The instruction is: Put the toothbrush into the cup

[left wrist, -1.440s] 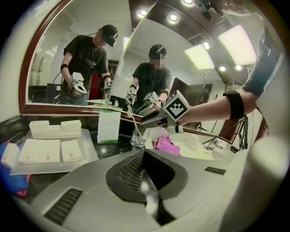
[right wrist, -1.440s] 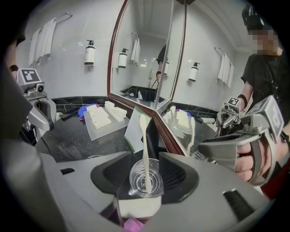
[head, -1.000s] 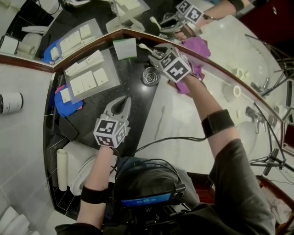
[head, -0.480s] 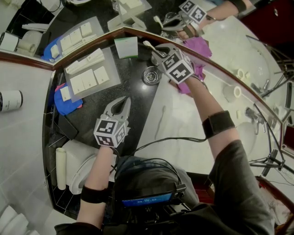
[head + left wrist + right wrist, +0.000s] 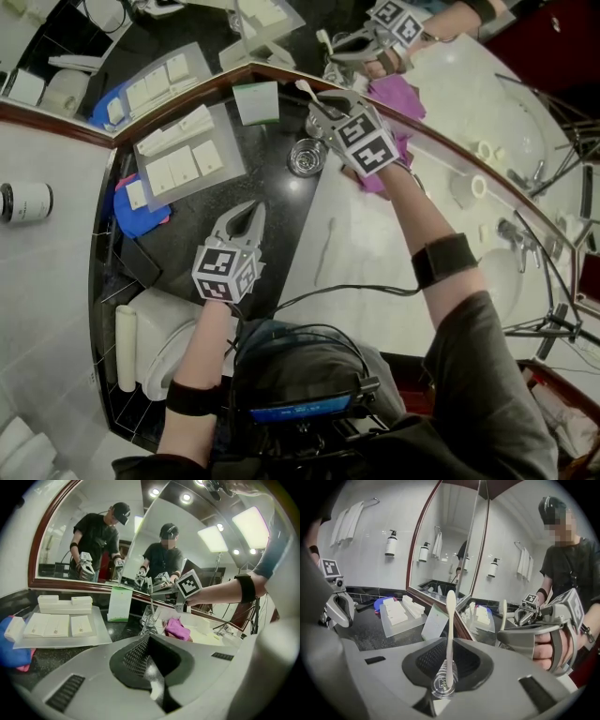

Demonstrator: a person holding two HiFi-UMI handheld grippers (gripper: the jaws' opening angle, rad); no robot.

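Start at the left gripper (image 5: 251, 211): clenched shut on nothing, poised idle above the black countertop (image 5: 286, 187), well apart from the work. Move right to the cup (image 5: 306, 157), a clear glass standing upright on that countertop near the mirror corner. Directly above it, locate the toothbrush (image 5: 449, 630), white, held upright with head end up and lower end at the cup mouth; do not assume entry, impossible to tell depth inside the rim. Next, check the right gripper (image 5: 321, 103), with jaws just closed and now grasping the toothbrush by its handle. Judge the step in hand as aligning the toothbrush over the cup, with insertion not yet confirmed. For the next move, plan a straight descent, keeping the handle vertical and centred in the mouth, then release only after seating the lower end inside; guard against tipping the glass. Then survey the surface from the left: blue cloth (image 5: 141, 217), tray (image 5: 101, 632) of white packets, green-and-white card (image 5: 255, 98) standing by the mirror corner, purple cloth (image 5: 177, 628), tap (image 5: 225, 631) on the white section. Finish with the room: wood-framed mirror (image 5: 61, 541) behind the counter, white wall carrying a dispenser (image 5: 391, 543), bright ceiling spots visible in reflection.
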